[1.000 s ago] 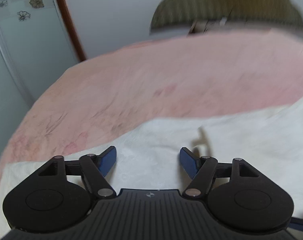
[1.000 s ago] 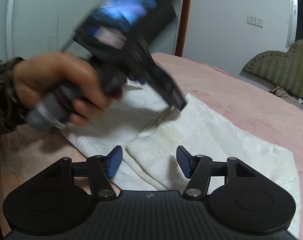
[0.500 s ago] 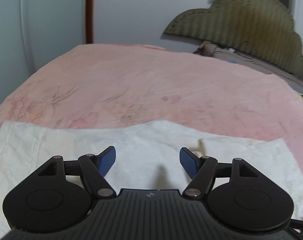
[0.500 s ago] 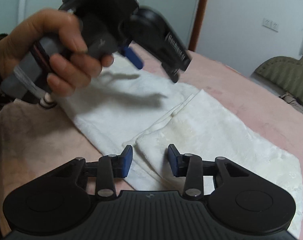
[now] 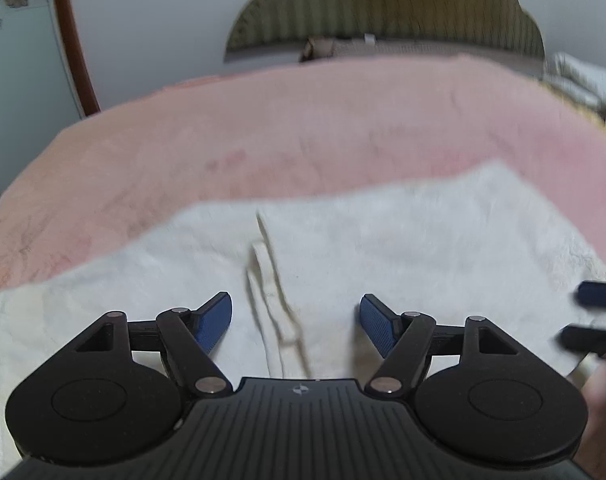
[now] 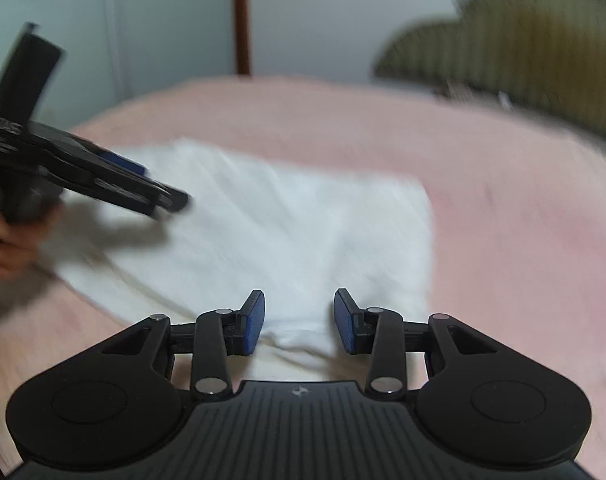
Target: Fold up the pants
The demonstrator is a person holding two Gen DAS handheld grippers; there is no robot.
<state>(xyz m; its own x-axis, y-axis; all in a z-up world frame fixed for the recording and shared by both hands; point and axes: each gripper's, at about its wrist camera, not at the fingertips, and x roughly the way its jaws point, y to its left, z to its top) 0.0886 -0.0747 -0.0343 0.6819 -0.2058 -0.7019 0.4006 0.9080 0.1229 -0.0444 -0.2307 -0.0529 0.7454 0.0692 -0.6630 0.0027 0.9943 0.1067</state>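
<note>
Left wrist view, left to right. A white door with flower stickers and a brown wooden post stand at the far left. A pink bed fills the middle; past its far edge is an olive scalloped headboard, blurred. The white pants lie flat across the near part of the bed, already folded over once, with a seam or hem edge running toward the camera near the middle. The left tongs hang over that seam, jaws spread wide, nothing between the blue pads, no cloth pinched. At the far right edge the tips of the other tool show, blurred, over the right end of the pants.

Right wrist view, left to right. A hand at the far left grips the handle of the left tool, which reaches out over the left part of the pants and casts a shadow on them. The pants lie from the near-left side of the bed toward its middle, a squared corner pointing to the far right. The right tongs sit over the near edge of the cloth; their jaws have just been closing and now stand partway in, still apart. A bunched fold of cloth lies in the gap, but the pads do not press on it. The headboard is at the upper right.
</note>
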